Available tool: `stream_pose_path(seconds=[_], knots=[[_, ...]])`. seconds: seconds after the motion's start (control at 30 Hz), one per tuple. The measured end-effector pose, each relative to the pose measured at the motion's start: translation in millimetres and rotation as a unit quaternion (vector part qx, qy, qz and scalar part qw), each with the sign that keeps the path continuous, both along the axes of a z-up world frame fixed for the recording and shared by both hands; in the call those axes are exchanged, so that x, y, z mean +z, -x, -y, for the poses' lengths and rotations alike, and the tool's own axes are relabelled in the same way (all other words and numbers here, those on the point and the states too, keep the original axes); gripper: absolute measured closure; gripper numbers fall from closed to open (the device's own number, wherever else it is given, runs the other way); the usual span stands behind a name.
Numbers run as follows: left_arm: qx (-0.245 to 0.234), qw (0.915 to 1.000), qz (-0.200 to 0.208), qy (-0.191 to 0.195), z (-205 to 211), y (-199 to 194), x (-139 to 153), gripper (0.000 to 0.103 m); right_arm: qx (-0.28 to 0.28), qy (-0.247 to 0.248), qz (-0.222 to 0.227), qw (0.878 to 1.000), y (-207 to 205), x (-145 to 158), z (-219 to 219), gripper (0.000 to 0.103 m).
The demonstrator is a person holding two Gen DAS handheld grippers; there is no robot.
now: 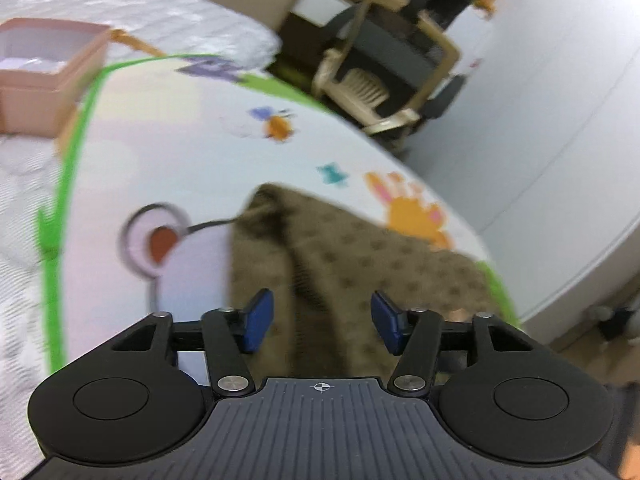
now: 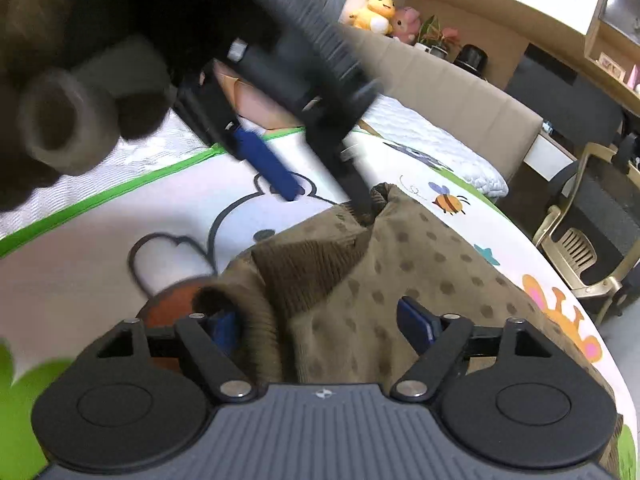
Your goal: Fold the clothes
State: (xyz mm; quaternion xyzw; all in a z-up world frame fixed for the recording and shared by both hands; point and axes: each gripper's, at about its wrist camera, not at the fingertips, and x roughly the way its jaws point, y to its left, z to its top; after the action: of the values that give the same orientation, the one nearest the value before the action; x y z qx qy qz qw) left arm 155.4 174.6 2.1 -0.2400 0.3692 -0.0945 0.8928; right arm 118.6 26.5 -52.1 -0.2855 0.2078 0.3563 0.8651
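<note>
Left wrist: left tool (image 1: 322,322) parted, pads clear of brown dotted garment (image 1: 360,256) lying on cartoon mat (image 1: 168,152) below.

Right wrist: right tool (image 2: 326,326) wide apart astride garment's folds, grip unclear; left tool poised beyond.

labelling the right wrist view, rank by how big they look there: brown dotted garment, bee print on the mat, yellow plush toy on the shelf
1. brown dotted garment, by far the largest, though it lies closest to the camera.
2. yellow plush toy.
3. bee print, close to the toy in apparent size, so that order is unsure.
</note>
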Motion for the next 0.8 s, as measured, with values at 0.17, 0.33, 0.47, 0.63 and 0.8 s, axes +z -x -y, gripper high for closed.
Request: stream_pose_path(seconds=[0.17, 0.33, 0.47, 0.63, 0.8], knots=[[-0.001, 0.9990, -0.035, -0.026, 3, -2, -28, 0.044, 0.014, -0.010, 0.006, 1.000, 18, 8, 23, 0.008], [-0.020, 0.9995, -0.024, -0.009, 11, -4, -26, 0.091, 0.029, -0.001, 0.025, 0.999, 27, 9, 15, 0.005], [-0.008, 0.9965, -0.029, 0.078, 0, -9, -13, 0.092, 0.017, 0.026, 0.055, 0.998, 18, 0, -14, 0.005], [-0.018, 0.9959, -0.025, 0.085, 9, -11, -1, 0.092, -0.036, 0.027, 0.073, 0.996, -14, -12, -28, 0.055], [-0.020, 0.9966, 0.054, 0.059, 19, -5, 37, 0.051, -0.081, -0.034, 0.050, 0.995, -31, 3, 5, 0.086]])
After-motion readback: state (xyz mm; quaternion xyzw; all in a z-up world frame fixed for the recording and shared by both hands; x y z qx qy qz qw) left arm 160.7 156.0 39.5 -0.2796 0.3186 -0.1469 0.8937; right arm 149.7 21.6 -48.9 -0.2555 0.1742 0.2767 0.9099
